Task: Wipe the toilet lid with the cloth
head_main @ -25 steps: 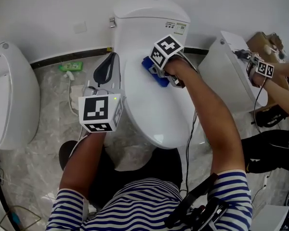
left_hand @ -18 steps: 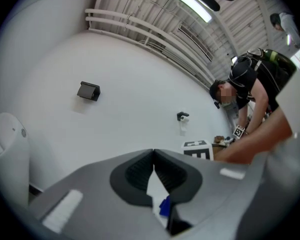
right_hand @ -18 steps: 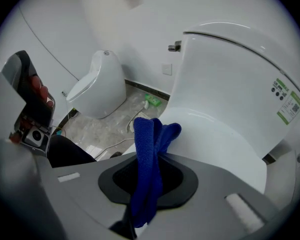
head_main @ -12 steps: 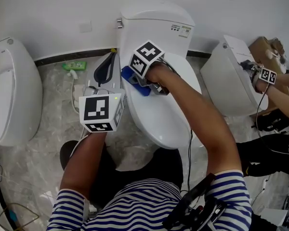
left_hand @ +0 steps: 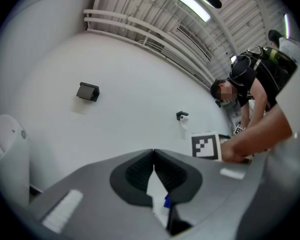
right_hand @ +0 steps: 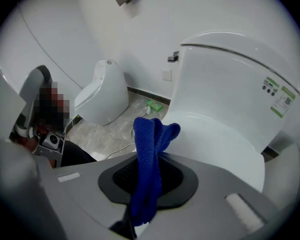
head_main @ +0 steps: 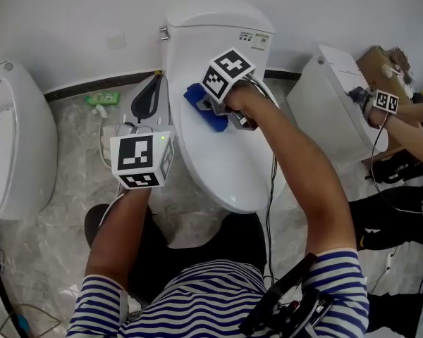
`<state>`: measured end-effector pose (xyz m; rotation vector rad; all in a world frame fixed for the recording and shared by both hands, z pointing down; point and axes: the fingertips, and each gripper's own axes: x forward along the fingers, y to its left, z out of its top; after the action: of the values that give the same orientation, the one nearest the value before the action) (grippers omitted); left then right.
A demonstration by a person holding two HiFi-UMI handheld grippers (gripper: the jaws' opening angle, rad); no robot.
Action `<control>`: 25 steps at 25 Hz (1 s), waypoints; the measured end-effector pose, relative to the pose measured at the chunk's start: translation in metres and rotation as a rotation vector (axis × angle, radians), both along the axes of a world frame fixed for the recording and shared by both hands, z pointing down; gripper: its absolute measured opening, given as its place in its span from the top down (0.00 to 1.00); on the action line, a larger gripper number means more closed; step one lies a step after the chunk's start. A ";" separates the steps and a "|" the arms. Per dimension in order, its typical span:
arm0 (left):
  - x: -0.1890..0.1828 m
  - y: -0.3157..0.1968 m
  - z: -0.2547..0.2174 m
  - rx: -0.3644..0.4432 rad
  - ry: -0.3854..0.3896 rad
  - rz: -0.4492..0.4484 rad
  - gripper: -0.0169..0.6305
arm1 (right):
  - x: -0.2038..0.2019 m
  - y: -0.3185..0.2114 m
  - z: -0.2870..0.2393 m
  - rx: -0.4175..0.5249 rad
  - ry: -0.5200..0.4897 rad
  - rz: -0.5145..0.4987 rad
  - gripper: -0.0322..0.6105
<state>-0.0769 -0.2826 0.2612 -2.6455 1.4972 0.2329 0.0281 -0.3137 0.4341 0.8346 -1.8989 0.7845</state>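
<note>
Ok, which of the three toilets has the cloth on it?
The middle toilet: the right gripper holds the blue cloth on its lid. The left toilet and right toilet have none.

A second white toilet [head_main: 14,139] stands at nine o'clock on the grey marbled floor [head_main: 49,245]. A green packet [head_main: 103,98] lies by the wall's dark skirting at ten o'clock, with a white cable [head_main: 102,125] just below it. At two o'clock sits another white ceramic fixture [head_main: 335,108], and a cardboard box [head_main: 381,62] is behind it.
</note>
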 end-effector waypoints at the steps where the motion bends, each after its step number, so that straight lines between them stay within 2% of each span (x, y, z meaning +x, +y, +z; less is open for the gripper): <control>1: 0.003 0.001 0.001 -0.001 -0.004 0.006 0.97 | 0.013 0.001 -0.003 0.005 0.000 0.024 0.86; 6: 0.019 0.000 0.007 -0.004 -0.025 0.031 0.97 | 0.088 0.010 -0.010 0.012 0.038 0.148 0.86; 17: 0.068 0.004 0.015 -0.014 -0.060 0.077 0.97 | 0.260 0.069 0.002 -0.015 0.092 0.423 0.86; 21: 0.086 0.007 0.020 -0.018 -0.072 0.093 0.97 | 0.294 0.084 0.019 -0.035 0.099 0.482 0.86; 25: 0.097 0.010 0.022 -0.023 -0.077 0.101 0.97 | 0.299 0.087 0.029 -0.043 0.084 0.490 0.86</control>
<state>0.0198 -0.2729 0.2830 -2.7178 1.3537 0.1208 0.3275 -0.2266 0.4632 1.3091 -1.6127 1.0578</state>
